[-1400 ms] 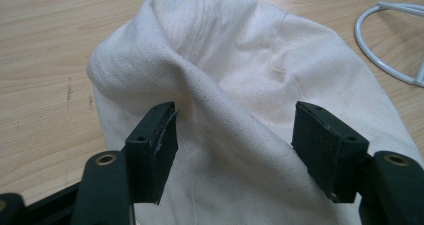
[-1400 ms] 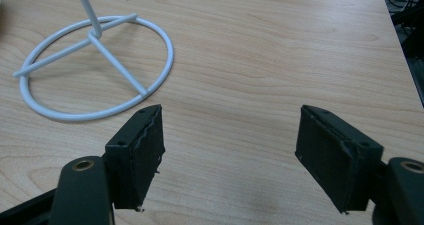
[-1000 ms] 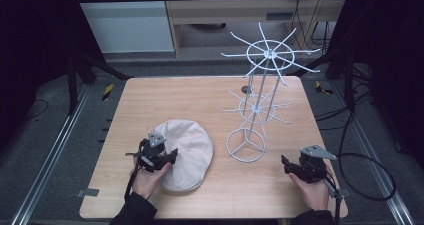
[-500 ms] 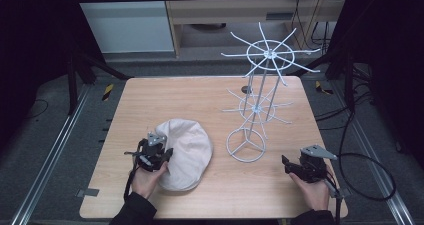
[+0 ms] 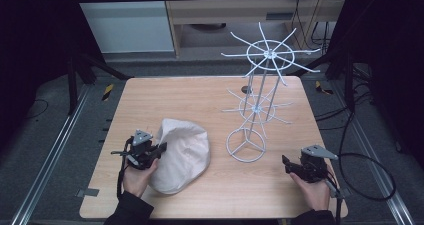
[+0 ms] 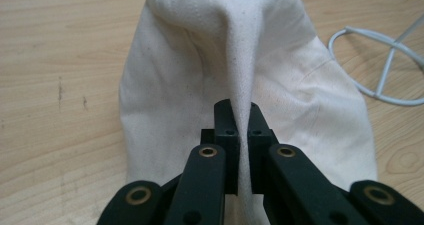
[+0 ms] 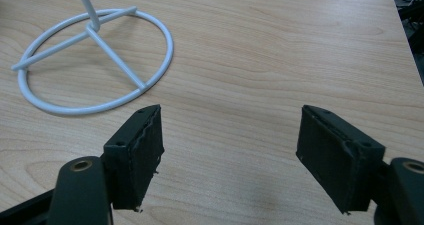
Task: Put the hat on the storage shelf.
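Since a second ago the left tongs (image 6: pixel 239 130), pinched on the cap (image 5: pixel 181 155) near the bench's front-left corner, have tented it upward, probably toward the rack (image 5: pixel 260 105), while the right tongs (image 7: pixel 230 155) gape empty.

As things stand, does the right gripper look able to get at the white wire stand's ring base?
Probably yes. The right gripper is open, and bare table lies between it and the ring base. The cream cloth hat, pinched by the left gripper, sits on the stand's far side.

Cream cloth cap (image 5: pixel 182 155) lies on tabletop (image 5: pixel 200 100), one fold raised and pinched in left claw (image 6: pixel 239 130); white wire stand (image 5: pixel 257 102) upright beside it.
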The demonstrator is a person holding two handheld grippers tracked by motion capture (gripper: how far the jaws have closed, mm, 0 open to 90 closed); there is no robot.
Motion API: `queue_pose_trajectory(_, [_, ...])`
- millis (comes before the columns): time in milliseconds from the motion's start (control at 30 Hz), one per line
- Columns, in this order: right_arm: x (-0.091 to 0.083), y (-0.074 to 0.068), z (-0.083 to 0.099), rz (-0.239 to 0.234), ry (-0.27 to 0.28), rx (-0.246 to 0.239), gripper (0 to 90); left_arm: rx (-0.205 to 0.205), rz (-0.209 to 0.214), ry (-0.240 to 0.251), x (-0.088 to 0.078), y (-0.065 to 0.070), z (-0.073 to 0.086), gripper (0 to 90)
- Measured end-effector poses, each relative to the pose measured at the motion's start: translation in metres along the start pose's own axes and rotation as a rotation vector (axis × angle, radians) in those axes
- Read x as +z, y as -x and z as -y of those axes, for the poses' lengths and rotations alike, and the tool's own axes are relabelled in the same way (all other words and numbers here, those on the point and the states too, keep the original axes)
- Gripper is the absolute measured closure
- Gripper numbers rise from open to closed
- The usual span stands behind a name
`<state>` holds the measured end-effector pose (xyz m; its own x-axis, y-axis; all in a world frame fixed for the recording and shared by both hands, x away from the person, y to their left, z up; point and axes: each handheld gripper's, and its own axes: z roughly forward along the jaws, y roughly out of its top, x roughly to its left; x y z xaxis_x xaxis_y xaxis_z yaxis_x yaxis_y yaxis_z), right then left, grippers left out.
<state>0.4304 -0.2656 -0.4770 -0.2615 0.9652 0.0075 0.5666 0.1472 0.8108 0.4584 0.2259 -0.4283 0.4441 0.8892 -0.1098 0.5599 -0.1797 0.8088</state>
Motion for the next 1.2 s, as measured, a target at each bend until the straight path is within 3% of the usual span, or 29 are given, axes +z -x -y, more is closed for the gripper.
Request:
queue_pose_trajectory(633, [-0.002,0.003,0.0,-0.008,0.015,0.011,26.7,-0.021,0.051,0.147,-0.037,-0.007,-0.014,88.3])
queue_pose_trajectory(1200, [-0.002,0.003,-0.001,0.004,0.015,0.001,26.6,0.008,0.133,0.378,-0.091,0.009,-0.032,88.3])
